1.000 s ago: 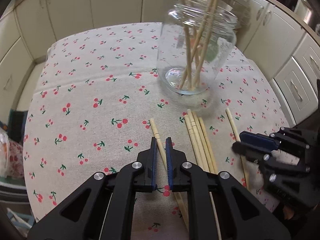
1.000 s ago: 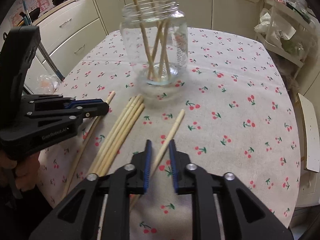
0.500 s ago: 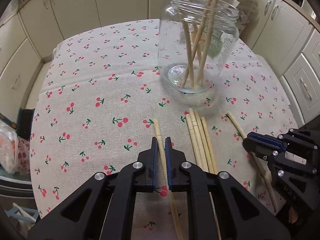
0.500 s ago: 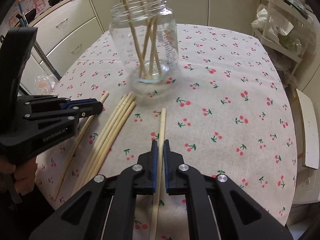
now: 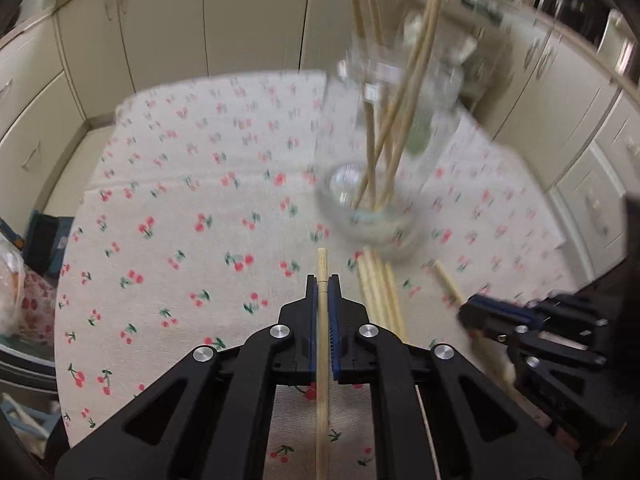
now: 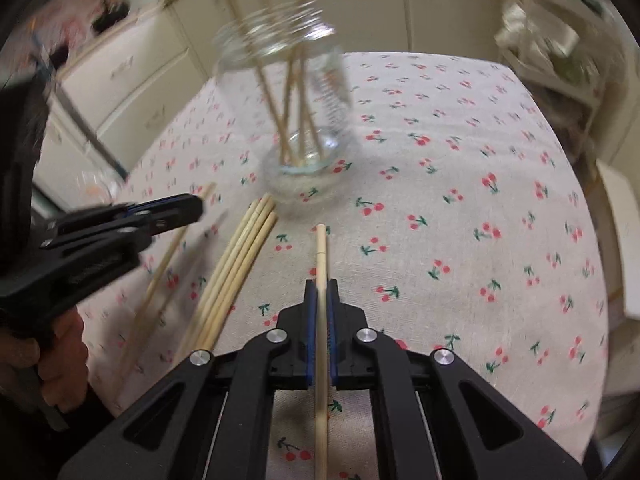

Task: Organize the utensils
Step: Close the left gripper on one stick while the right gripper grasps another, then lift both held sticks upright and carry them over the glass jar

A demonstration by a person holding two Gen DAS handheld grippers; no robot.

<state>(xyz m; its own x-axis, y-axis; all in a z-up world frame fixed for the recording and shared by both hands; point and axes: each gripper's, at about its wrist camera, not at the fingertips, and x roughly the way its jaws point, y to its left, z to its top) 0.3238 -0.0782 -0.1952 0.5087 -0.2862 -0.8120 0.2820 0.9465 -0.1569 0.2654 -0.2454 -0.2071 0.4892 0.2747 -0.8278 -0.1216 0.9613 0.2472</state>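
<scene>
A clear glass jar [image 5: 384, 168] with several wooden chopsticks in it stands on the cherry-print tablecloth [image 5: 180, 220]; it also shows in the right wrist view [image 6: 296, 120]. My left gripper [image 5: 322, 280] is shut on a chopstick [image 5: 322, 360] that runs back between the fingers. My right gripper [image 6: 321, 283] is shut on another chopstick [image 6: 321, 340], held above the cloth. A bundle of loose chopsticks [image 6: 232, 276] lies on the cloth between the two grippers, also seen in the left wrist view [image 5: 380, 292]. The right gripper [image 5: 476, 314] appears at the right of the left wrist view.
Cream kitchen cabinets [image 5: 160, 32] surround the table. One more loose chopstick [image 6: 168, 256] lies left of the bundle, under the left gripper [image 6: 188, 208]. A shelf with bags [image 6: 560, 40] stands at the right. The table edge runs close at the left and right.
Both grippers have lifted and tilted with their chopsticks held; the chopsticks now come off the cloth. The views are blurred from the motion, and the jar looks nearer.
</scene>
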